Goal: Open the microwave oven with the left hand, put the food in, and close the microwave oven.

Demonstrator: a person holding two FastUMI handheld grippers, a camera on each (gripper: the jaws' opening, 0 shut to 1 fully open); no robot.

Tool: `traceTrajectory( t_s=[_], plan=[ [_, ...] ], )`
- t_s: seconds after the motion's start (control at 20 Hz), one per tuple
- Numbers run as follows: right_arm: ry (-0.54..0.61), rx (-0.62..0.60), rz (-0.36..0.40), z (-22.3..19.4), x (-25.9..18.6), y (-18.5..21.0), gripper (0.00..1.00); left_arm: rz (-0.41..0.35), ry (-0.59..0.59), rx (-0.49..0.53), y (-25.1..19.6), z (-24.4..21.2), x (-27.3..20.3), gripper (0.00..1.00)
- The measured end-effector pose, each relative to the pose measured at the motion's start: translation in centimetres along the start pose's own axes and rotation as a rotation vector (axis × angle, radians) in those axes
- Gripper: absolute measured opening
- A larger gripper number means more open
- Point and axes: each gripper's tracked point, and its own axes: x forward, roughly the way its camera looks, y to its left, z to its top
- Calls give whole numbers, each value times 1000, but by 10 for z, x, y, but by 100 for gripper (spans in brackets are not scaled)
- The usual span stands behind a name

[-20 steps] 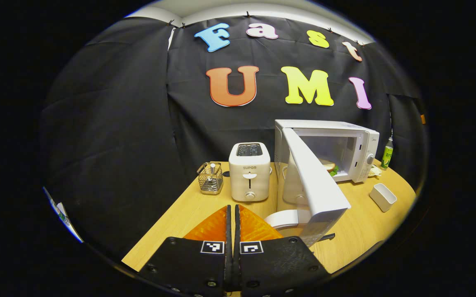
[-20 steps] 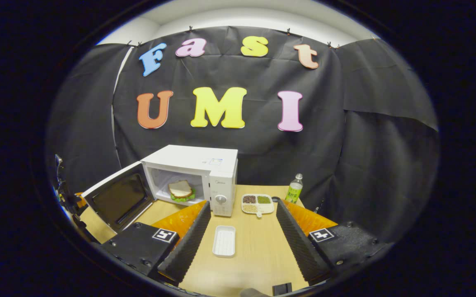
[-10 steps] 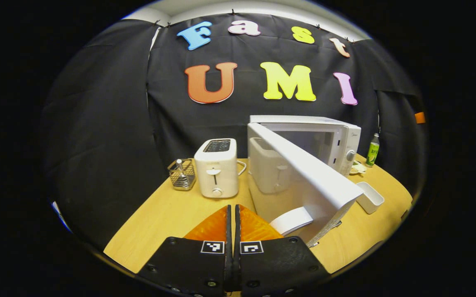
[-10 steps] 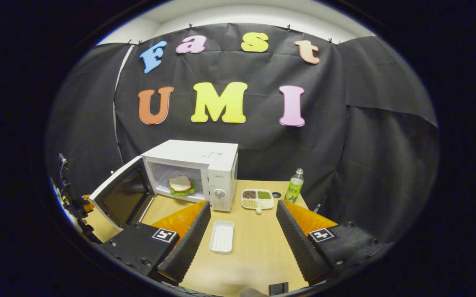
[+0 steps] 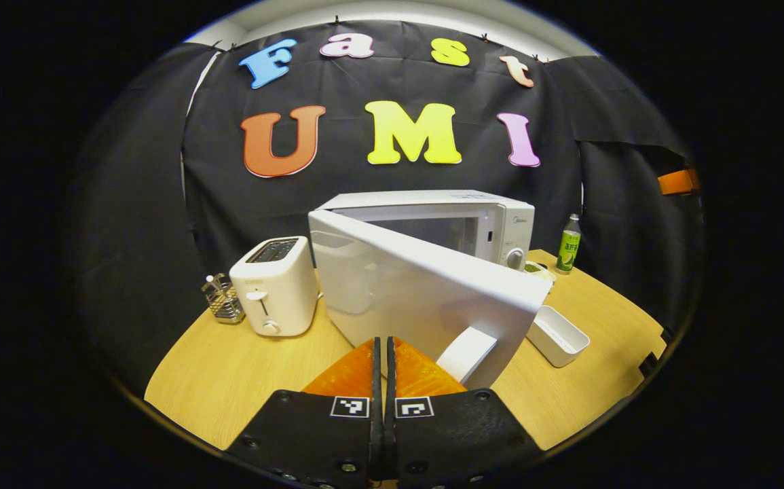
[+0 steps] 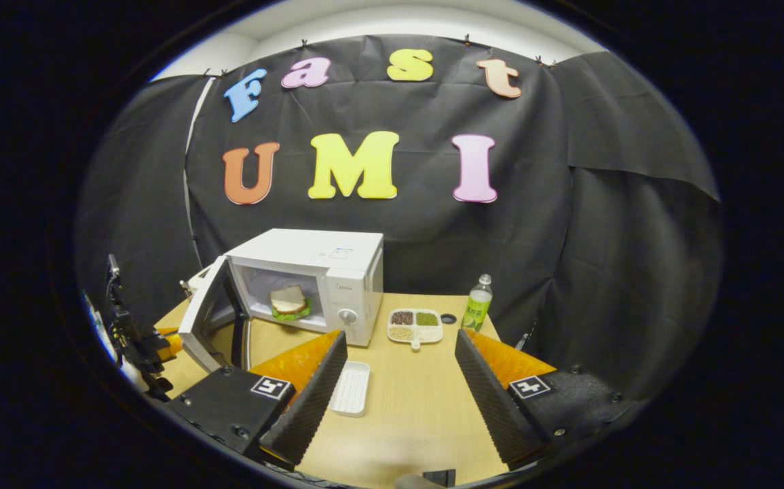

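The fingers [image 5: 364,370] of the left gripper [image 5: 383,367] are pressed together with nothing between them, just behind the outer face of the microwave door [image 5: 425,292]. The right gripper [image 6: 395,380] is held wide open and empty above the wooden table [image 6: 419,407], its ribbed fingers [image 6: 310,401] well apart.

The sandwich [image 6: 288,300], pale bread over green leaves, is seen lying inside the microwave [image 6: 324,272], so the loading step is judged done. The door is partly swung in but not latched; closing is what is left. The door is a smooth, glossy white panel with a broad curved handle [image 5: 466,353]. A boxy white toaster [image 5: 275,285], a wire basket [image 5: 222,305], a shallow white tray [image 5: 558,334], a divided dish of beans [image 6: 415,324] and a green bottle [image 6: 477,312] are set on the table.
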Motion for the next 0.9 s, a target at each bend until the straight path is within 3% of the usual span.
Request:
traceTrajectory(
  t_s=[0.1,0.15,0.3,0.35,0.4,0.45,0.5,0.55,0.6,0.65,0.9],
  plan=[
    [2,3,-8,0,0,-12,94,-21,-5,5,-16,6,11,0],
    [1,7,-13,-5,3,-16,100,-29,-6,6,-24,10,16,0],
    [-1,17,-25,-5,3,-29,100,-52,-19,16,-44,21,28,0],
    [-3,19,-28,-4,4,-34,94,-60,-24,20,-51,25,33,0],
    [-5,22,-32,-3,3,-39,100,-68,-25,26,-57,27,38,0],
    [-11,31,-22,-2,2,-42,100,-75,-28,36,-62,31,43,0],
    [-13,47,-13,-1,1,-43,94,-77,-27,47,-67,32,47,0],
    [-14,56,-14,-2,2,-49,100,-79,-29,54,-71,35,52,0],
    [-13,59,-21,-2,2,-55,94,-85,-29,59,-76,37,56,0],
    [-15,63,-25,-2,3,-60,100,-92,-31,63,-81,39,61,0],
    [-16,73,-57,-1,6,-84,100,-115,-35,83,-99,51,88,0]
  ],
)
